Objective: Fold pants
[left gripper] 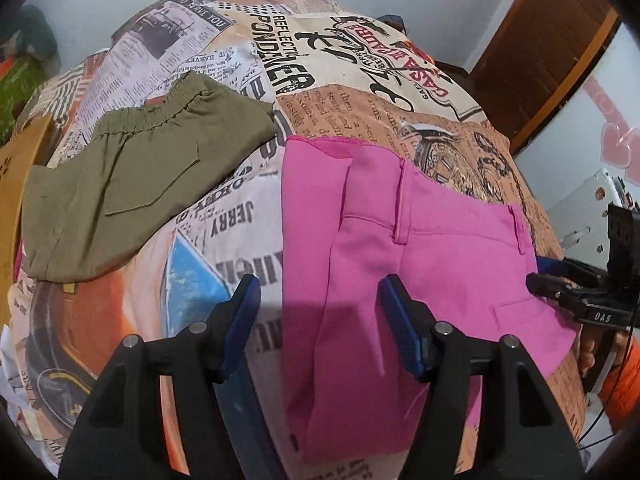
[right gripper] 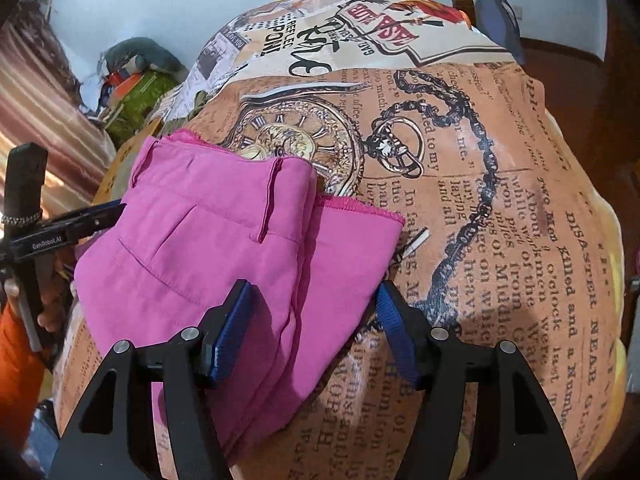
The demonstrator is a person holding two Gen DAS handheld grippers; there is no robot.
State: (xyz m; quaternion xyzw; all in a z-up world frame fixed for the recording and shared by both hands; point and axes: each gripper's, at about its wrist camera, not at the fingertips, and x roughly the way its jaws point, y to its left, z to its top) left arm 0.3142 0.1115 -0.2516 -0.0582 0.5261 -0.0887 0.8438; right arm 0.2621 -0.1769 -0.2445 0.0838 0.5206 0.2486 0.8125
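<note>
Folded pink pants point(left gripper: 420, 280) lie flat on the newspaper-print bedsheet point(left gripper: 320, 92); they also show in the right wrist view point(right gripper: 224, 248). My left gripper point(left gripper: 318, 300) is open above the pants' left edge, holding nothing. My right gripper point(right gripper: 314, 308) is open over the pants' right corner, holding nothing. The right gripper shows at the pants' right side in the left wrist view point(left gripper: 560, 284). The left gripper shows at the left in the right wrist view point(right gripper: 92, 216).
Folded olive-green pants point(left gripper: 132, 184) lie on the bedsheet to the left of the pink ones. A brown cardboard piece point(left gripper: 16, 184) sits at the far left. A wooden door point(left gripper: 540, 52) stands at the back right. Clutter point(right gripper: 132, 84) is piled by the wall.
</note>
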